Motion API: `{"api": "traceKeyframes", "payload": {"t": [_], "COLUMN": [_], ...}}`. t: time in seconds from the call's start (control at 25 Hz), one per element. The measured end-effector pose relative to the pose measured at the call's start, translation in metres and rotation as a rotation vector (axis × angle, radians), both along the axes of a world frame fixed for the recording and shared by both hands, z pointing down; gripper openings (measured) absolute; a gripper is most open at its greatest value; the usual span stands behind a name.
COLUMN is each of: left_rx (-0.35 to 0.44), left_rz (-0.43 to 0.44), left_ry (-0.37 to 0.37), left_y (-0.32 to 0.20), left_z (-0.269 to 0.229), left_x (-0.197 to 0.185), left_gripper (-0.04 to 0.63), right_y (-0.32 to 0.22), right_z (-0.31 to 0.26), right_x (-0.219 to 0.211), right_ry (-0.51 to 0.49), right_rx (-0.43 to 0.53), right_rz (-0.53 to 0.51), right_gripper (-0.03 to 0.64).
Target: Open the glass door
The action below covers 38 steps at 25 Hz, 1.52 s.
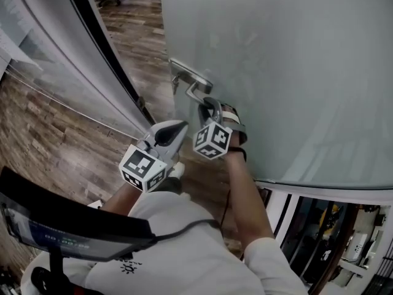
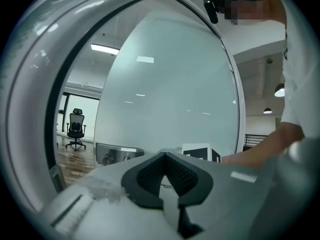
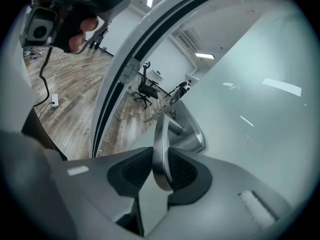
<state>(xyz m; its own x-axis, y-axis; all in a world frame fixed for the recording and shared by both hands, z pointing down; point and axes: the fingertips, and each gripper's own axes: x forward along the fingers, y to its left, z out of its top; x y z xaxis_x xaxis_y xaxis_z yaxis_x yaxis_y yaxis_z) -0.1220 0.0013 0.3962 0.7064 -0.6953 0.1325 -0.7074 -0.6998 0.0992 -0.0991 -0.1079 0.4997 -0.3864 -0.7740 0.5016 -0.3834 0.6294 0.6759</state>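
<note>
The left gripper (image 1: 180, 128) hangs free over the wooden floor (image 1: 49, 140), its jaw tips together with nothing between them, just left of the other gripper. The right gripper (image 3: 161, 170) is clamped on the lever handle (image 3: 161, 134), one pad on each side of the metal bar. The handle sits near the left edge of the frosted glass door (image 1: 276, 54), which fills the right of the head view.
</note>
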Motion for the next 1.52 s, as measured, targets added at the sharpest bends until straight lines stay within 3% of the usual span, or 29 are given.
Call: {"api": "traceKeyframes", "payload": {"t": [0.52, 0.76, 0.92, 1.16, 1.52], "left_rx": [0.009, 0.006, 0.004, -0.035, -0.043], "left_rz": [0.285, 0.345, 0.327, 0.185, 0.037], "left_ry": [0.001, 0.014, 0.036, 0.029, 0.034], "left_y": [-0.1, -0.096, -0.117, -0.203, -0.268], "left_z": [-0.031, -0.003, -0.009, 0.0, 0.005], "left_x": [0.08, 0.076, 0.075, 0.087, 0.107], "left_gripper": [0.003, 0.003, 0.003, 0.003, 0.003], "right_y": [-0.099, -0.116, -0.136, -0.195, -0.241], "right_z": [-0.017, -0.004, -0.004, -0.007, -0.004], "right_x": [0.051, 0.05, 0.059, 0.095, 0.134], "right_ry": [-0.054, -0.063, -0.069, -0.109, -0.142], "right_rx": [-0.037, -0.013, -0.013, -0.025, -0.027], "right_rz": [0.102, 0.143, 0.143, 0.179, 0.229], "right_gripper": [0.1, 0.097, 0.094, 0.094, 0.092]}}
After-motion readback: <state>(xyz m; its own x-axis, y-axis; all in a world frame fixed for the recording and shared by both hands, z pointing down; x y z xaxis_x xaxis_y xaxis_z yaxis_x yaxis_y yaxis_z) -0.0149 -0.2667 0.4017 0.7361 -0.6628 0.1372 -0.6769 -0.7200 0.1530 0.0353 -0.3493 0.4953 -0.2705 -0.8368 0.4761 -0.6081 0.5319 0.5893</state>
